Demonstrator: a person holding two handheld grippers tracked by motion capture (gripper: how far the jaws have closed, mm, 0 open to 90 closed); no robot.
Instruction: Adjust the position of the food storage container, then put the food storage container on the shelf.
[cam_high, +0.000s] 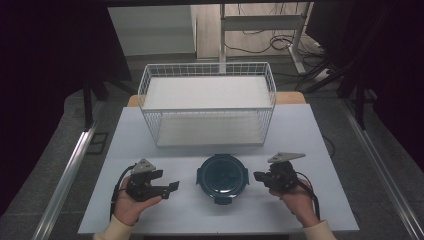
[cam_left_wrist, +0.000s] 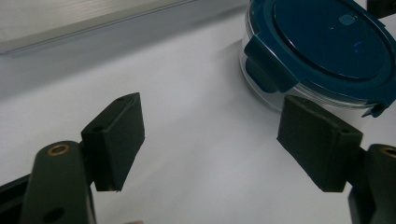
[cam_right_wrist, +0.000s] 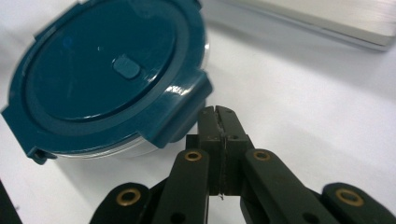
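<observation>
Black claw (cam_right_wrist: 218, 114) pressed together, round glossy container (cam_right_wrist: 107, 79)

Container (cam_high: 222, 178) before basket (cam_high: 207, 104) (btwn tongs)

Bare table (cam_high: 310, 135) either side of the round container (cam_high: 222, 177), wire basket (cam_high: 207, 102) blocking behind, seemingly well apart

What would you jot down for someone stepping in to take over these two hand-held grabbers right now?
Left gripper: open, empty, beside the round container, not touching.
Right gripper: shut on nothing, tips close to a lid clasp, contact unclear.
The container sits on the white table between both, blue lid on, clasps down.
The wire basket behind it is empty.
Done: nothing visible. Left: probably grasping the container.
</observation>
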